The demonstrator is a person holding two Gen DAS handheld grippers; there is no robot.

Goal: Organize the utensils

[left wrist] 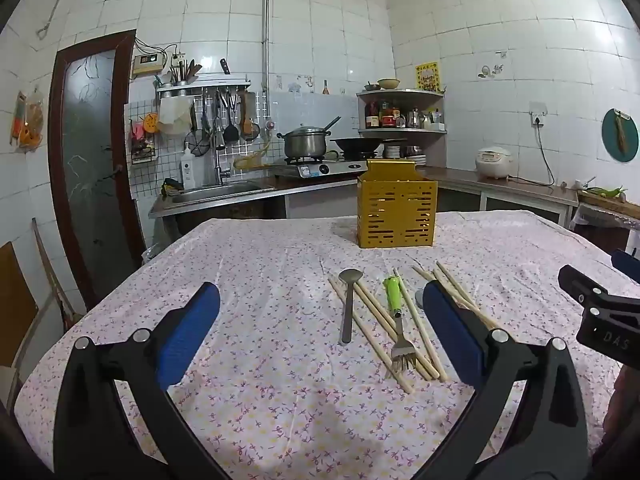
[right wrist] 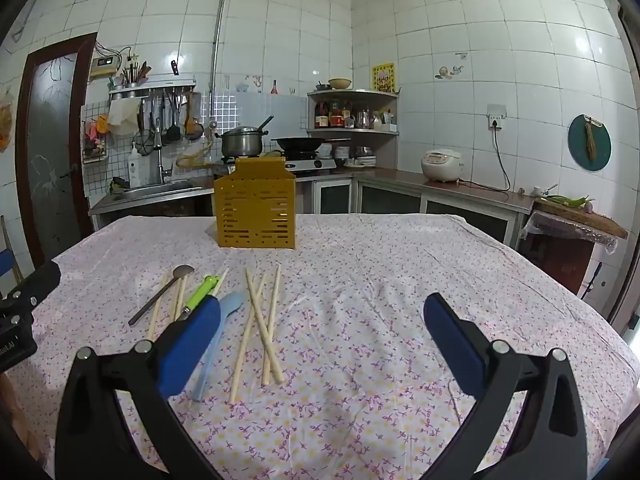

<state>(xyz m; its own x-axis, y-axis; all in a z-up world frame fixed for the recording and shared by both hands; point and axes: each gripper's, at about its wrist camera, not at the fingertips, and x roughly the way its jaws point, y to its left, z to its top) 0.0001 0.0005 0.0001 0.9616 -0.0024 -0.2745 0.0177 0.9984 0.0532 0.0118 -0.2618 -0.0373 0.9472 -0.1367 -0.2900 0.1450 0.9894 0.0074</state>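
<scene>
A bench draped in a white cloth with small pink and yellow flowers fills the near scene, with a tiled kitchen behind it. Toward the far edge stands a yellow utensil holder, a square upright box with slotted walls and a taller back flap. Nearer, the utensils lie loose on the cloth in a scattered row, all with their long axes running roughly near to far. The wooden chopsticks are pale, thin sticks; one group crosses in a loose X toward the right of the row, and others fan out under the fork and beside the spoon on the left. A light blue plastic spoon lies just left of the crossed chopsticks, bowl at the far end, partly hidden by a tong pad. The fork has a lime-green handle pointing far and metal tines pointing near, resting across chopsticks. The metal spoon is grey, its bowl at the far end and its handle coming near. The left tongs hover over bare cloth left of the utensils, blue pads spread wide and holding nothing. The right tongs hover right of the row, equally wide and empty.
</scene>
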